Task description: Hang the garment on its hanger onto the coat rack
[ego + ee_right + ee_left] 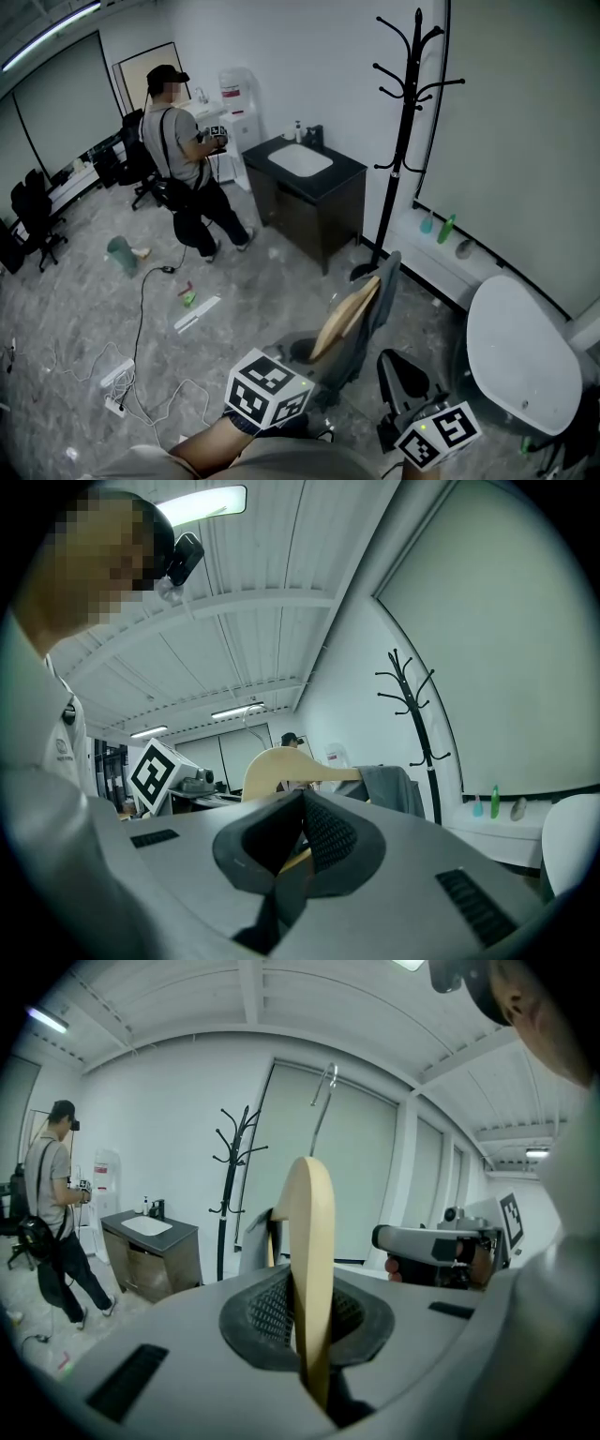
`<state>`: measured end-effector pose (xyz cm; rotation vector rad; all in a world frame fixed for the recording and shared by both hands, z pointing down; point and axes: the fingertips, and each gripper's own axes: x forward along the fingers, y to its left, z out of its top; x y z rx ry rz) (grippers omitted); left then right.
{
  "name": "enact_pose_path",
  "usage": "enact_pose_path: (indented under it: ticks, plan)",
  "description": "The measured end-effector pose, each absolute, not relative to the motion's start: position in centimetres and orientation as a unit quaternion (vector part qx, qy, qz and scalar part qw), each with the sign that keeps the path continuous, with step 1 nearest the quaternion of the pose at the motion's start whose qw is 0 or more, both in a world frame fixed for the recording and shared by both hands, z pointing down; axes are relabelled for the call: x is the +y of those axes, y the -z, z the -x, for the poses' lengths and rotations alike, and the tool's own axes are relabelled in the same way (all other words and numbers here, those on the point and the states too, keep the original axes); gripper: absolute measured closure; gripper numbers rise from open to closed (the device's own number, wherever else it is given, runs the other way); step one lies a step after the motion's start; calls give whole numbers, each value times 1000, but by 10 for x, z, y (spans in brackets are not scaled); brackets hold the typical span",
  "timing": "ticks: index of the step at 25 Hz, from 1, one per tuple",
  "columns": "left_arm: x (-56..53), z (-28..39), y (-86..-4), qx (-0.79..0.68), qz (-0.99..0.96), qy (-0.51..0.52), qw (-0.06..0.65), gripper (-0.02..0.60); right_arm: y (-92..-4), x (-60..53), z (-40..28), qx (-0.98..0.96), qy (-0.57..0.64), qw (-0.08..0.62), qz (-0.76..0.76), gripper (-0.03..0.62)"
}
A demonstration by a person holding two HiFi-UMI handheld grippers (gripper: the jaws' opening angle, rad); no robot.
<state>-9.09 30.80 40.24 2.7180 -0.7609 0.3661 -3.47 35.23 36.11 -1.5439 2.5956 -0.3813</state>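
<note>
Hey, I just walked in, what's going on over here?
A person has both the left hand-held gripper and the right hand-held gripper clamped on a pale wooden clothes hanger that carries a grey garment. The tall black coat rack stands bare ahead, well apart from the hanger, so nothing is hung yet. Another person stands farther back, near a dark sink cabinet.

1. Open floor lies between the hanger and the coat rack.
2. A dark sink table stands just left of the rack's base.
3. A low white ledge with bottles runs along its right.
4. Open air surrounds the rack's upper hooks.
5. A white rounded object crowds the near right.
6. A person stands well apart, far left.
</note>
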Motion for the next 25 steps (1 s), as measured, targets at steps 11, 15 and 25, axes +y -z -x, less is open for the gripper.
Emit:
enact_pose_path:
  ticks: [11,15,25]
  plan:
    - [232,89,-410,-299,-934,-118,158,569,-375,297,24,855,135,41,499,579]
    - [184,88,-415,-297,-934,-118,162,569,-374,252,21,852,134,38,504,579]
    - [44,89,-410,-292,-937,-118,150,569,-371,120,19,842,129,37,523,579]
